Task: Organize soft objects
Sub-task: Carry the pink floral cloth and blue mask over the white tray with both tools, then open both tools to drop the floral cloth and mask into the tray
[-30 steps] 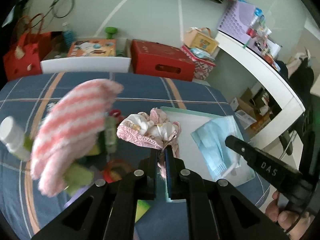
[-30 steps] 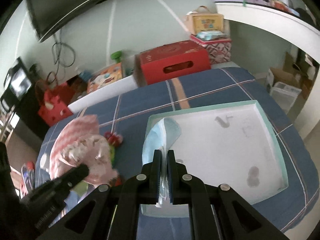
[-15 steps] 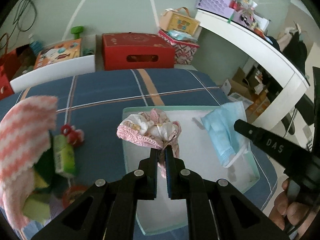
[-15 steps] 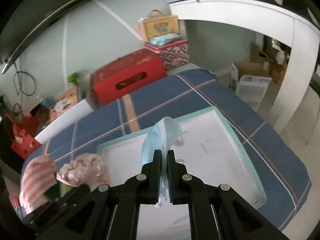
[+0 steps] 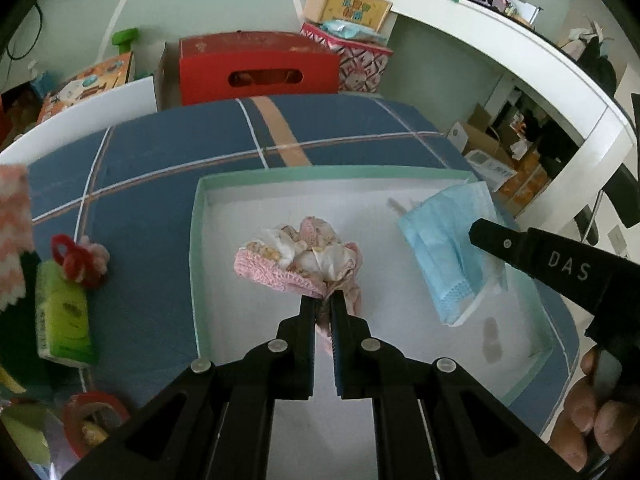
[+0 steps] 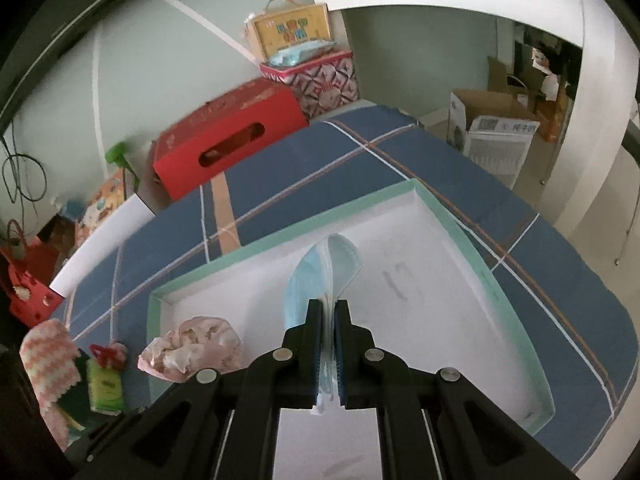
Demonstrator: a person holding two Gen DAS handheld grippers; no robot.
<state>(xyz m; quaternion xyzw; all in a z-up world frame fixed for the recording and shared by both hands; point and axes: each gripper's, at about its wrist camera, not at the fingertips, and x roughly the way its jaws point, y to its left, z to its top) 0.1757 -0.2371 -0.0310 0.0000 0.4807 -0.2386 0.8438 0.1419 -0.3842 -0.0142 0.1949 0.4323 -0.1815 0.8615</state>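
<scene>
Left gripper: the black two-finger left gripper [image 5: 322,305] has its jaws drawn in to a narrow slit, pinching the edge of a crumpled pink crocheted cloth bundle with white patches [image 5: 298,258].
Pink bundle: it hangs from the left fingertips over the inside of the shallow white tray with a mint-green rim [image 5: 195,264], toward the tray's left half; whether it touches the tray floor cannot be told.
Right gripper: the black two-finger right gripper [image 6: 324,310] is likewise pressed nearly together, clamped on a folded light-blue disposable face mask [image 6: 320,270].
Face mask: it stands up between the right fingers, above the tray's white floor near the middle; in the left wrist view it shows over the tray's right side, well apart from the pink bundle.
Hand: a person's fingers [image 5: 584,412] wrap the right gripper's handle at the lower right of the left wrist view.
Tray: it rests on a blue plaid bedcover with white and tan stripes [image 5: 144,184].
Left of the tray: a green tissue packet [image 5: 62,316], a red-and-pink yarn ornament [image 5: 80,258] just beside it, and a pink-and-white striped knitted cloth [image 5: 12,236] at the frame edge.
Beyond the bed: a red cardboard box with an oval handle slot [image 5: 260,66].
</scene>
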